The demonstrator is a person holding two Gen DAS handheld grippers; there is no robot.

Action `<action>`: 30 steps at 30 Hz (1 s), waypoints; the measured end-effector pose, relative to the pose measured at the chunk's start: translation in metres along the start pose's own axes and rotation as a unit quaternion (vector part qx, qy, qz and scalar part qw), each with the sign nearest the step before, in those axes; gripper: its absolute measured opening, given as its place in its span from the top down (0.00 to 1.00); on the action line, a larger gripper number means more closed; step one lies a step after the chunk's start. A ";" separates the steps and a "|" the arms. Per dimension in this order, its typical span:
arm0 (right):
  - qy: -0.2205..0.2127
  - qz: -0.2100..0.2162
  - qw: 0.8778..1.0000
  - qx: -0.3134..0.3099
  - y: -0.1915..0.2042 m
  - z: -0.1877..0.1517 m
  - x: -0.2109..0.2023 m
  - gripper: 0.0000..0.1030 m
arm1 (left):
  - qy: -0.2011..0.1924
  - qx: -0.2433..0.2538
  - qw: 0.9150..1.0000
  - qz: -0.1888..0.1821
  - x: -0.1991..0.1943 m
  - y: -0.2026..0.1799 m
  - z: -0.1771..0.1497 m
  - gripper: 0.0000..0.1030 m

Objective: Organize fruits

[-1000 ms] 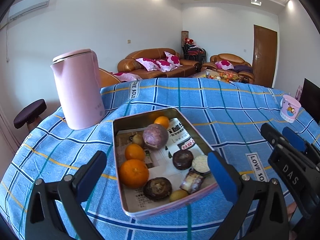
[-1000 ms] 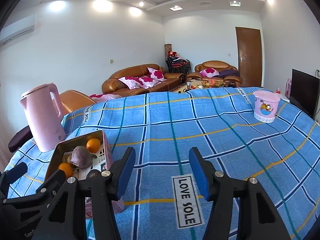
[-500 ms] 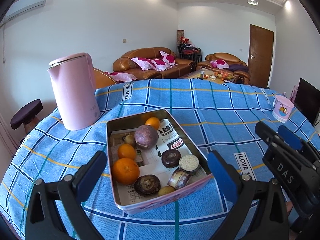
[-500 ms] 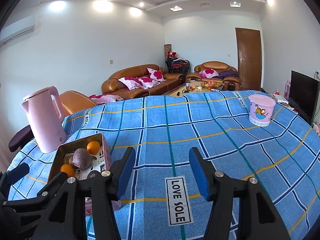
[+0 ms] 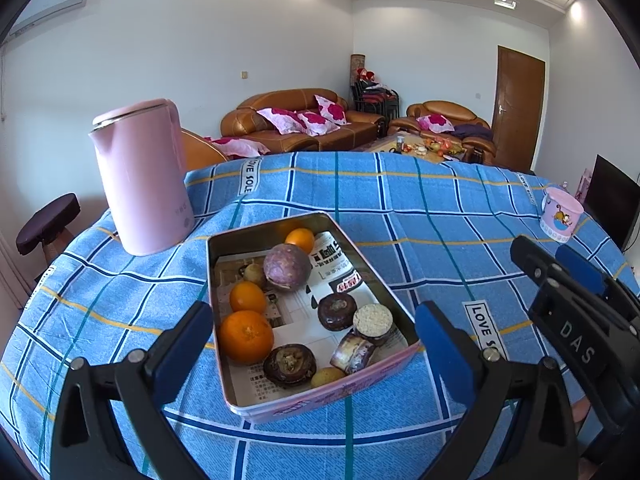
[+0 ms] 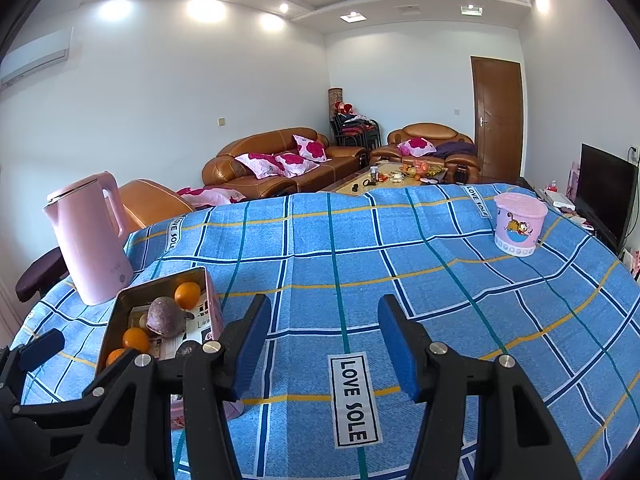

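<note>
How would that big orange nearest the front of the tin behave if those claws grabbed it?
The big orange is round, so it would probably roll if nudged on the paper lining. Its skin looks smooth, so it might slip. It seems firm enough for the open left gripper.

In the tin (image 5: 280,406) on my counter I count three oranges (image 5: 245,336), one purple passion fruit (image 5: 286,267), two small yellowish fruits (image 5: 327,377), two dark round pastries (image 5: 337,311), one white-topped cake (image 5: 373,319) and one wrapped snack (image 5: 353,354). Outside it stand one pink kettle (image 5: 142,176) and one pink tub (image 5: 560,216).
</note>
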State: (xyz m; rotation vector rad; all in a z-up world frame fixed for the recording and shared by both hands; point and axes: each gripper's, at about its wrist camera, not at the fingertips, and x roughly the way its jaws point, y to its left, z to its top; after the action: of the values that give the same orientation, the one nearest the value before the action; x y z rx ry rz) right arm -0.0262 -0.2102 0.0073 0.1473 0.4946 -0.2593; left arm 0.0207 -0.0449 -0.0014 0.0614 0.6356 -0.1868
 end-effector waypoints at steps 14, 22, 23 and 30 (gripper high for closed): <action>0.008 0.000 1.000 -0.004 0.005 0.003 -0.004 0.44 | -0.003 -0.006 1.000 -0.012 -0.007 0.006 0.003 0.00; 0.008 0.001 1.000 -0.006 0.009 0.004 -0.007 0.44 | -0.002 -0.008 1.000 -0.012 -0.007 0.008 0.002 0.00; 0.008 0.002 1.000 -0.007 0.010 0.004 -0.008 0.44 | -0.002 -0.008 1.000 -0.013 -0.007 0.009 0.002 0.00; 0.006 0.001 1.000 -0.006 0.010 0.004 -0.009 0.44 | -0.003 -0.009 1.000 -0.013 -0.008 0.010 0.002 0.00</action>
State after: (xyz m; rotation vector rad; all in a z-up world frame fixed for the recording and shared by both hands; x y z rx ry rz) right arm -0.0288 -0.1997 0.0159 0.1384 0.5076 -0.2530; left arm 0.0172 -0.0340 0.0047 0.0356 0.6328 -0.2060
